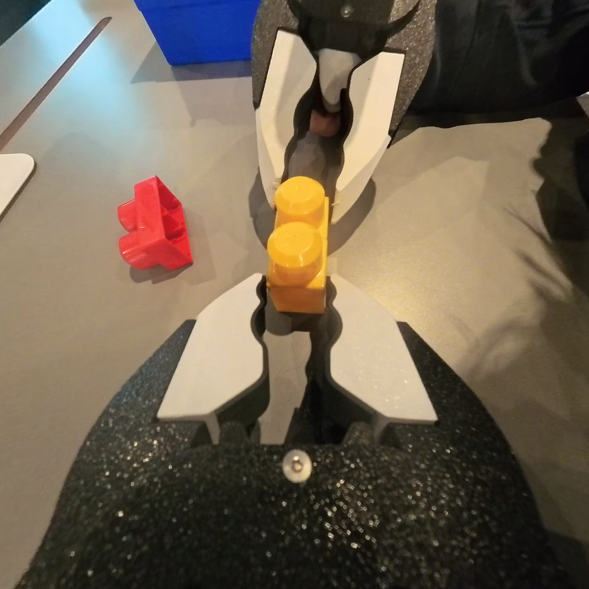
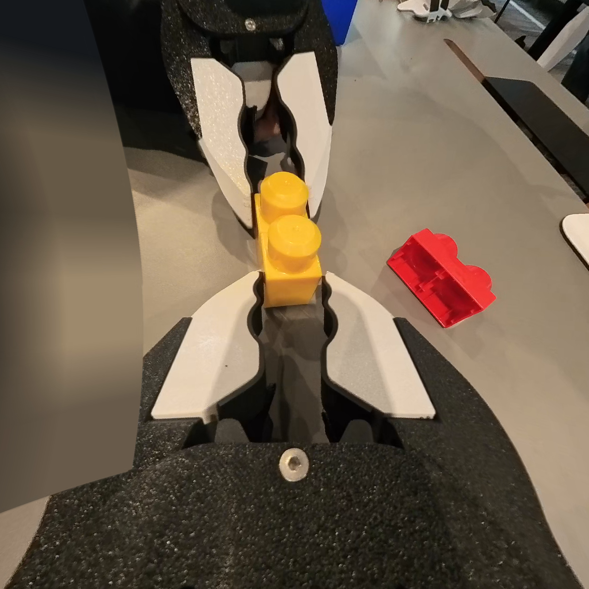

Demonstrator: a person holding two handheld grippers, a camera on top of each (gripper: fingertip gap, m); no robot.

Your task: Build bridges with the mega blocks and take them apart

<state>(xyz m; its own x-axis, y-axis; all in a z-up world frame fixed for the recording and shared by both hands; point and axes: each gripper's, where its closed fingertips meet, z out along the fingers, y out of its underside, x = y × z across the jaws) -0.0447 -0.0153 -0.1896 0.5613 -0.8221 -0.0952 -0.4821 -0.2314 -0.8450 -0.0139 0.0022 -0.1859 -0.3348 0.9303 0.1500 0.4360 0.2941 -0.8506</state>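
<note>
Yellow two-stud block (image 1: 298, 251) sits upright on the grey worktop (image 1: 95, 318), clamped at both ends: the left tongs (image 1: 296, 287) pinch its near end, the right tongs (image 2: 291, 283) the opposite end, probably to steady or pull it. Off to one side, a red block (image 2: 441, 282) lies tipped on its side, hollow underside showing.

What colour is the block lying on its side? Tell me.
Red block; the right wrist view shows it best.
</note>
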